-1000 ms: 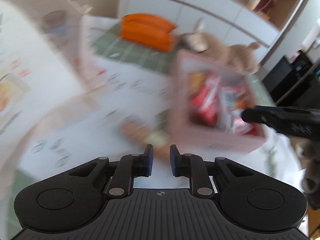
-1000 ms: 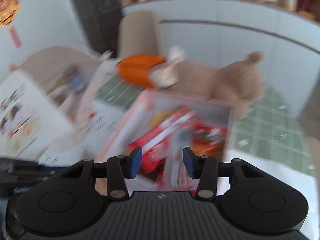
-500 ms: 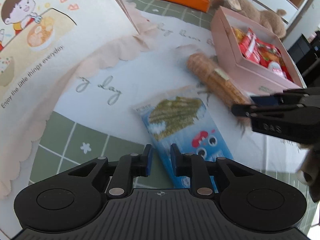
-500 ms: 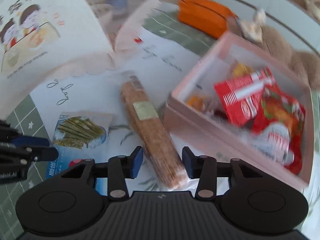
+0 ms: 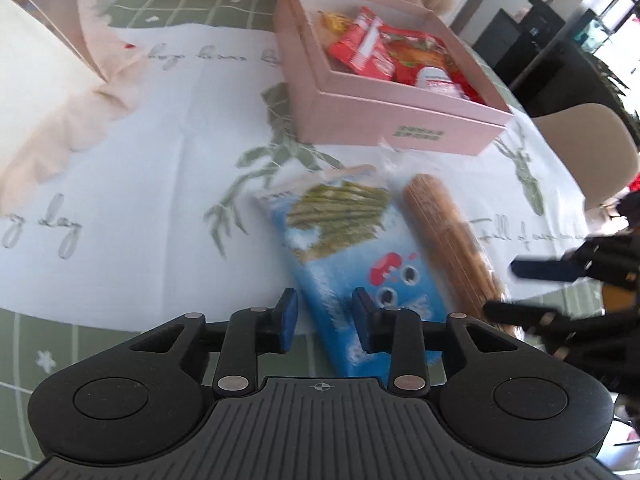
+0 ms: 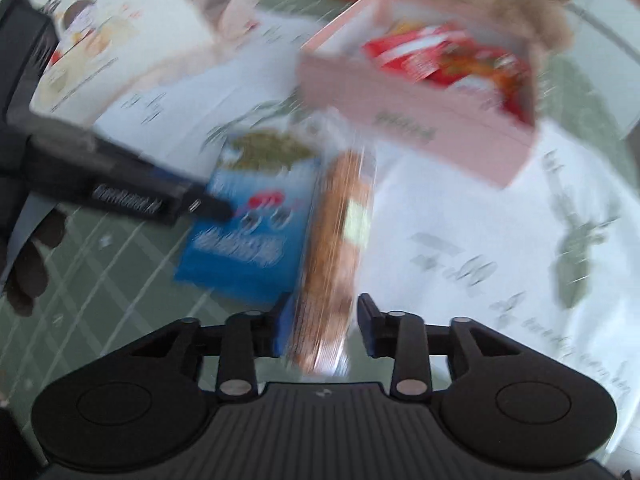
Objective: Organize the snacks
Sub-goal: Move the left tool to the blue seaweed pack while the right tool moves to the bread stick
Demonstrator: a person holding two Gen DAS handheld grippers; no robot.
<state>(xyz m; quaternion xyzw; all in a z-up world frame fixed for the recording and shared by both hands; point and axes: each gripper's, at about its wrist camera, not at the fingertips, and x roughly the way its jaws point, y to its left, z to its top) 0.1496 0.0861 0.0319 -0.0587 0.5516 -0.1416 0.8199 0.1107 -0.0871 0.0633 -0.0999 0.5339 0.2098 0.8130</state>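
Right-wrist view badly smeared, your left gripper (image 5: 325,322) jaws opening over blue snack bag (image 5: 352,256), right gripper (image 6: 323,330) opening astride biscuit roll (image 6: 334,256), pad contact unclear, both nearer than half-second ago, pink box (image 5: 400,120) beyond.

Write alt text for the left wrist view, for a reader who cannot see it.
The left hand-held gripper, jaws opening, hovers over a blue snack packet lying beside a brown biscuit roll on a white tablecloth. Behind them sits a pink box of red snacks; the right hand-held gripper enters from the right.
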